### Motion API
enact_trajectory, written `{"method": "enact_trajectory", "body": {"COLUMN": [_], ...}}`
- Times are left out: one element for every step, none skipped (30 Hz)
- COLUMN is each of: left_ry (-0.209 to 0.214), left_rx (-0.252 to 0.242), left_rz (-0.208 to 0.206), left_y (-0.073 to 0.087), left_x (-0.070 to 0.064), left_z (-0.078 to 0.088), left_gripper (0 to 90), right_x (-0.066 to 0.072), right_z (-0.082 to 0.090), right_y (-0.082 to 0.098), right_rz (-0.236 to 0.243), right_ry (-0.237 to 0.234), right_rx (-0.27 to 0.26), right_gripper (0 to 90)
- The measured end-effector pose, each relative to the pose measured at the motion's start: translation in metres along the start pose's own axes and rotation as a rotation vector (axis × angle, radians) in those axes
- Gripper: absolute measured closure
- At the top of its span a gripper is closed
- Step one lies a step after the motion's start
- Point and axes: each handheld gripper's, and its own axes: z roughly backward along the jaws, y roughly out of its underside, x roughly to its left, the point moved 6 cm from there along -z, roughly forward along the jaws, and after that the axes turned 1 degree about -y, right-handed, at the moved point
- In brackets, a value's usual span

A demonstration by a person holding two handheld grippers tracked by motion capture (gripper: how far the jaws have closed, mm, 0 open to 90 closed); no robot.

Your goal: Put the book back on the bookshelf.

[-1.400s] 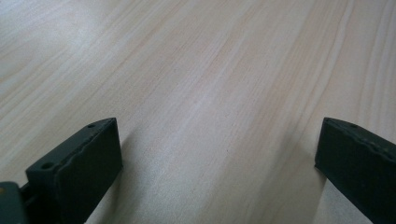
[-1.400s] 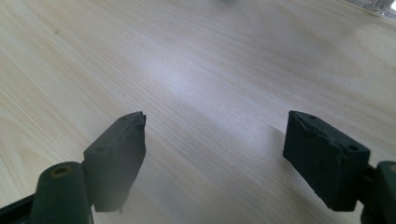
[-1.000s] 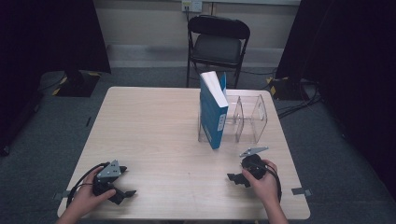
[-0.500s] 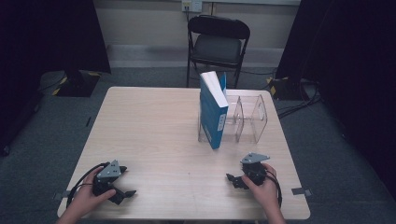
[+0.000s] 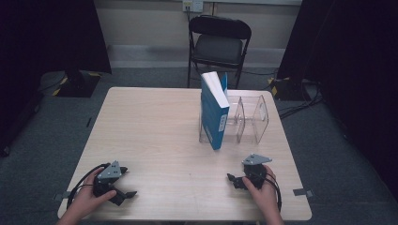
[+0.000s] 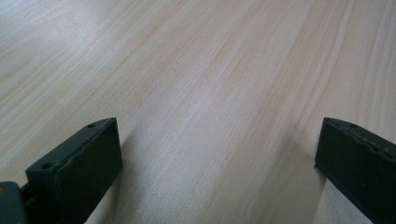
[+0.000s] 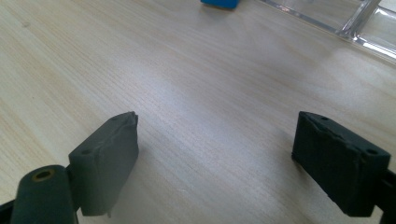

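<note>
1. On the near right part of the table (image 5: 155, 122), the right gripper (image 5: 233, 178) rested low against the wood with its jaws spread wide and nothing between them; the right gripper view showed bare grain between the two black pads.
2. Compared with the picture a second earlier, that gripper had drawn back a little toward the table's near edge, and its jaws had just been opening to their full spread, with no object in the gap at any point.
3. At the near left corner, the left gripper (image 5: 126, 193) lay in the same spot as before, its jaws also standing well apart over empty tabletop.
4. Toward the far right of the table, the blue book (image 5: 214, 110) stood upright on its edge in the left-hand slot of the clear acrylic holder (image 5: 253, 117), pages up, leaning slightly; its lower corner (image 7: 219, 3) showed at the top of the right gripper view, well apart from the pads.
5. The book and holder sat exactly as in the earlier pictures, untouched by either gripper.
6. Judged from this, the placing of the book looked finished: the right hand had let go and pulled clear, both hands were parked near the person, and no further move seemed called for beyond keeping clear of the holder.
</note>
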Motion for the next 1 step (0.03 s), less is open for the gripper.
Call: {"method": "enact_trajectory", "body": {"left_ry": [0.000], "left_rx": [0.000], "left_rz": [0.000], "left_y": [0.0000], "left_x": [0.0000], "left_z": [0.0000], "left_gripper": [0.0], "right_x": [-0.0001], "right_z": [-0.0001], "right_y": [0.0000], "right_rz": [0.001], "right_ry": [0.001], "right_rx": [-0.001], "right_gripper": [13.7]}}
